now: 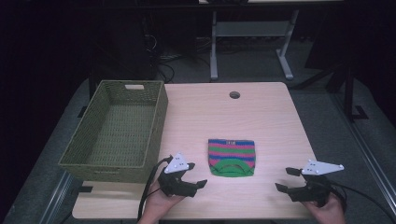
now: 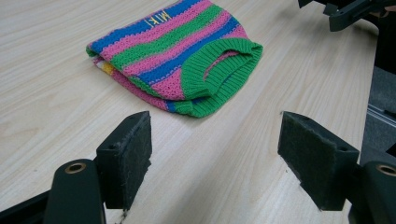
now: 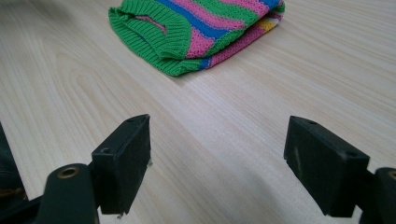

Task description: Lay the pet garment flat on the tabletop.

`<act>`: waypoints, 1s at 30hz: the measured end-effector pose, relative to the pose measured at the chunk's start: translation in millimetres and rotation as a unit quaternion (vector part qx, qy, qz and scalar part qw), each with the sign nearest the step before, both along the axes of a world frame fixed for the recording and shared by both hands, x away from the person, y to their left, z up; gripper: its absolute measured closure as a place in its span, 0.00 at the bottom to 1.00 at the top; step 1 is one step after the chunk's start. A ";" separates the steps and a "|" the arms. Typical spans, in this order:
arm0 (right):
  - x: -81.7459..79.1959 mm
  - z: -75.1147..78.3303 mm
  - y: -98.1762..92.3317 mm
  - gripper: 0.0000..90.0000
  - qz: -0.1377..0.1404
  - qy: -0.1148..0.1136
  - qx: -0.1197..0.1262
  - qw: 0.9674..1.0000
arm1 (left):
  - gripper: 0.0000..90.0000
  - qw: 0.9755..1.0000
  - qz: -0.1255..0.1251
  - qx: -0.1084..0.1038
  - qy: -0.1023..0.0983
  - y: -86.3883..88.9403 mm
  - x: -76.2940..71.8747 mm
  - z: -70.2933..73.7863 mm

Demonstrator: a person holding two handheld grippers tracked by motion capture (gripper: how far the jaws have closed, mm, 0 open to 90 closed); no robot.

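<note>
A small folded knitted garment [image 1: 231, 157] with pink, blue and green stripes and a green ribbed edge lies flat on the wooden table [image 1: 261, 116], towards its near half. In the left gripper view the garment [image 2: 177, 51] lies ahead of the jaws, its green cuff facing them. My left gripper [image 1: 196, 179] rests open to the garment's near left, a short way off it. My right gripper [image 1: 286, 178] stands open to its near right, farther away, with the garment [image 3: 201, 28] ahead. Nothing is between either pair of jaws.
An olive woven basket [image 1: 119, 130] with nothing in it stands along the table's left side, close to my left gripper. A round cable hole [image 1: 234, 94] sits near the far edge. Beyond the table are dark desk legs and cables on the floor.
</note>
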State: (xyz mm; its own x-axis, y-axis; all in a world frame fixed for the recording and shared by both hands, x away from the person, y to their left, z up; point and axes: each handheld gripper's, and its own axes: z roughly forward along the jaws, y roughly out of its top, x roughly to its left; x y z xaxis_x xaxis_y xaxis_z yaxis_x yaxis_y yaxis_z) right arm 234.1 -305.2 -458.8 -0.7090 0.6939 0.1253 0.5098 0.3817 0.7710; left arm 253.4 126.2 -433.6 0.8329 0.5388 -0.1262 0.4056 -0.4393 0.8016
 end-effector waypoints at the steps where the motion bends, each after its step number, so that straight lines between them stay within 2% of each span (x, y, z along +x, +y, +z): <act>1: 0.8 -0.2 0.1 0.25 0.001 0.000 0.000 1.000 | 0.28 1.000 0.000 0.002 0.000 -0.3 0.5 -0.4; 12: 2.3 3.1 7.7 0.24 0.010 -0.001 0.000 1.000 | 0.28 1.000 -0.007 -0.003 0.002 -1.5 2.4 -0.5; 18: 9.6 7.9 18.2 0.23 0.027 0.000 0.001 1.000 | 0.27 1.000 -0.006 -0.009 0.003 -2.6 3.1 1.1; 22: 12.7 11.6 21.6 0.23 0.036 0.000 0.000 0.999 | 0.27 1.000 -0.011 -0.012 -0.002 -5.0 3.8 3.4; 24: 16.3 15.1 23.9 0.23 0.043 0.006 0.006 0.999 | 0.27 1.000 -0.012 -0.014 -0.006 -7.1 5.2 5.2; 30: 26.4 21.2 31.5 0.23 0.058 0.008 0.001 0.998 | 0.25 1.000 -0.020 -0.016 0.007 -11.7 15.2 11.1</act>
State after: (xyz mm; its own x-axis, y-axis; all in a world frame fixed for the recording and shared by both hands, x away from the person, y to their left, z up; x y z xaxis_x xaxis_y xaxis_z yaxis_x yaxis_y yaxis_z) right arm 260.5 -273.7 -437.6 -0.7821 0.6076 0.1381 0.4747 0.4374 0.7638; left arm 268.6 114.4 -422.5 0.8513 0.5013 -0.1550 0.4004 -0.4297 0.8093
